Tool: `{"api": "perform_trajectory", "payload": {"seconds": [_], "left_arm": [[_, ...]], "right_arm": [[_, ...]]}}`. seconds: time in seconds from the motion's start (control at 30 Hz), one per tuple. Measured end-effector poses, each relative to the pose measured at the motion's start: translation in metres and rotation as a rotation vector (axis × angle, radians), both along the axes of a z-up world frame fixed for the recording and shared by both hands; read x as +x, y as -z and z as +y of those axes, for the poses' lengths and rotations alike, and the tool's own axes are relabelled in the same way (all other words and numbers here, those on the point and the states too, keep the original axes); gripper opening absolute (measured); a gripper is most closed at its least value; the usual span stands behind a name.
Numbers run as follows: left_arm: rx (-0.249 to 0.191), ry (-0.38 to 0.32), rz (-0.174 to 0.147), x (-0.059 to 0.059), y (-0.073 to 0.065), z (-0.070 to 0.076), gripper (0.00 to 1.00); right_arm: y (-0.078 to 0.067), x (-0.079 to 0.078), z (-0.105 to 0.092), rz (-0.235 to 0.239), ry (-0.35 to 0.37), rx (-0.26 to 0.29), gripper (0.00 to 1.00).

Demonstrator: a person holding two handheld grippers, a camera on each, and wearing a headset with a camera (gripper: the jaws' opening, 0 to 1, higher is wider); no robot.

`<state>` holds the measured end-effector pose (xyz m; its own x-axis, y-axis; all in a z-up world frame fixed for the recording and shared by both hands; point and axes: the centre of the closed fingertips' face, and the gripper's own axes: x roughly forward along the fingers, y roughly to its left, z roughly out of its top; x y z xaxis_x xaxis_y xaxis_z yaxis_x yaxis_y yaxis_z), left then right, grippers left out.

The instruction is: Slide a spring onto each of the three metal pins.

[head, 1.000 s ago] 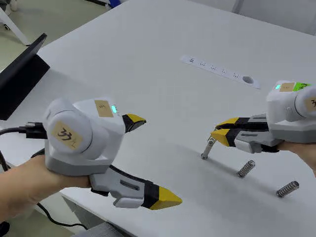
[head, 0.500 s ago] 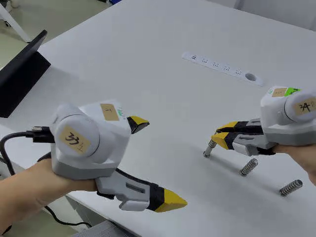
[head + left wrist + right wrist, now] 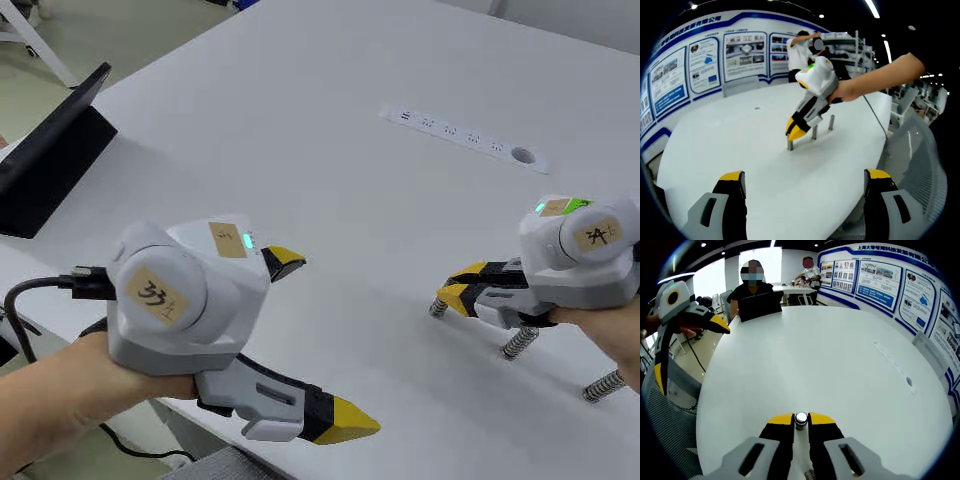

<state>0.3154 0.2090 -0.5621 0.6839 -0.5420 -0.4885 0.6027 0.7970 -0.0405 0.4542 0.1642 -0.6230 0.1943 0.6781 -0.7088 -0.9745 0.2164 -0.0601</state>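
Note:
Three thin metal pins stand on the white table [image 3: 330, 150] at the right. My right gripper [image 3: 458, 294] is shut on the top of the nearest pin [image 3: 438, 307]; spring coils show just below the tips. In the right gripper view the pin's round head [image 3: 801, 419] sits between the shut yellow tips. The second pin [image 3: 520, 342] and third pin [image 3: 600, 385] carry springs and stand beside the right hand. My left gripper [image 3: 315, 345] hangs open over the table's near edge, well left of the pins. Its view shows the right gripper [image 3: 796, 131] on the front pin [image 3: 790, 145].
A white power strip [image 3: 460, 140] lies farther back on the table. A black tablet stand [image 3: 50, 160] sits at the left edge. A black cable [image 3: 30, 290] trails from the left gripper. People sit at the table's far end [image 3: 754, 290].
My right gripper has gone down along the nearest pin, so its tips are now close to the table. The left gripper stays open in about the same place.

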Motion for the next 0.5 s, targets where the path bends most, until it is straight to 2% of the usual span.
{"api": "perform_trajectory", "payload": {"seconds": [0.23,0.37,0.5], "left_arm": [[0.002,0.006,0.010,-0.0028,0.0030,-0.0036,1.00],[-0.005,0.002,0.003,-0.0016,-0.0003,-0.0051,1.00],[-0.014,-0.003,-0.003,-0.0001,-0.0035,-0.0049,1.00]], "right_arm": [[0.0011,-0.0026,-0.0017,0.014,0.010,0.003,0.11],[0.0002,-0.0027,-0.0024,0.020,0.016,0.001,0.12],[-0.0033,-0.0003,-0.0050,0.019,0.034,0.006,0.18]]}}
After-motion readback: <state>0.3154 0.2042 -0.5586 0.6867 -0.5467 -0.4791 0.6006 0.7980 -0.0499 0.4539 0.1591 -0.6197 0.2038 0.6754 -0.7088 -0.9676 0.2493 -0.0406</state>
